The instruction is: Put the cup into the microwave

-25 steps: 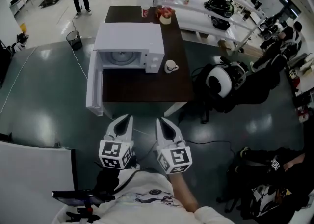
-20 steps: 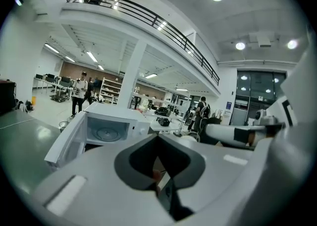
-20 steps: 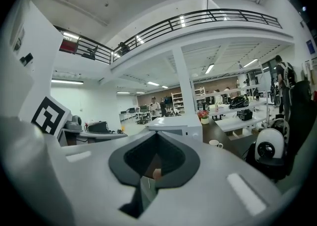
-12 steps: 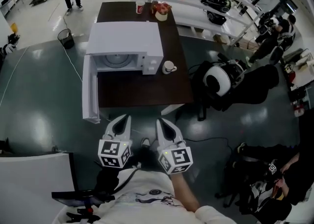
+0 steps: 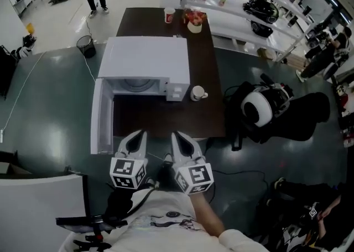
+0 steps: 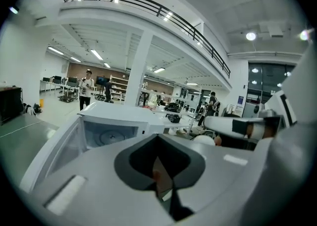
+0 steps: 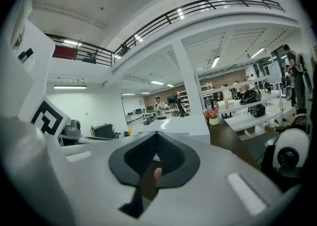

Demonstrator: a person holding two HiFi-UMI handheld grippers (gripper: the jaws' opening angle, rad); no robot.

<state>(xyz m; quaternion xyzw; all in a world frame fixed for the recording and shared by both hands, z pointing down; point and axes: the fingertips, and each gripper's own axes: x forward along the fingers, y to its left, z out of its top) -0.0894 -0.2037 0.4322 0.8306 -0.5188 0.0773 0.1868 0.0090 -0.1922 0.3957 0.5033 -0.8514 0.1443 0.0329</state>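
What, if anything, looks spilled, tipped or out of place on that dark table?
Nothing stands out. The cup stands upright beside the microwave, whose door hangs wide open, and no spill shows on the table.

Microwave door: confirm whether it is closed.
No, the microwave door stands swung open at the left, baring the cavity.
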